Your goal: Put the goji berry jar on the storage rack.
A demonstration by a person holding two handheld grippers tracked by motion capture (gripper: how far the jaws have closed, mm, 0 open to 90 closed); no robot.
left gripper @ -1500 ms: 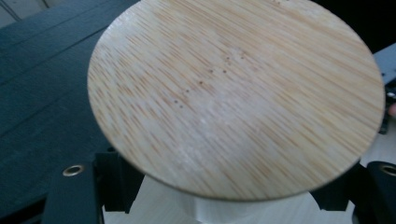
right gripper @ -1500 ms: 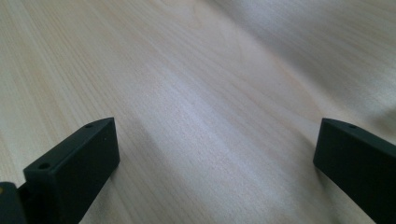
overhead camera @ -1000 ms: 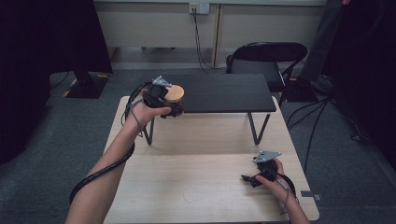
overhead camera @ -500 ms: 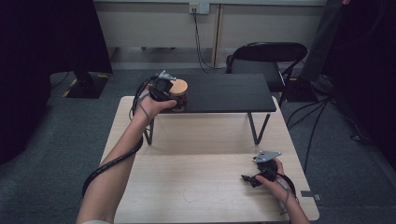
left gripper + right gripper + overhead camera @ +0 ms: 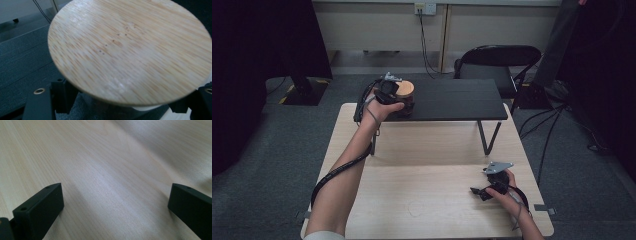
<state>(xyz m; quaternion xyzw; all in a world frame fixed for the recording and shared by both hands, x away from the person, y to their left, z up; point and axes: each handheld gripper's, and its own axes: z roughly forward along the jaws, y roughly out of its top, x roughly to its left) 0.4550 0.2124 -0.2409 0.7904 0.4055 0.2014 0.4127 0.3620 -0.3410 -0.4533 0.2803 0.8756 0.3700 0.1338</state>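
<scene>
A round container with a pale wooden lid (image 5: 405,88) is over the left end of the black raised shelf (image 5: 457,99); I cannot tell if it rests on it. My left gripper (image 5: 404,104) is shut on its body below the lid, and its jaws have just been opening slightly with the container still between them. In the left gripper view the lid (image 5: 130,50) is very close, with the black jaws on both sides under its rim. My right gripper (image 5: 478,191) rests low over the light wooden table (image 5: 427,150) at the front right. It is open, with bare tabletop (image 5: 110,170) between its fingers.
The black shelf stands on thin legs across the far half of the table. A black chair (image 5: 497,55) is behind it, and cables (image 5: 557,130) run over the grey carpet on the right. A cable trails from each gripper along the forearm.
My left hand has carried the container a little farther away and to the right, over the shelf's left end. The right hand has stayed in place.
</scene>
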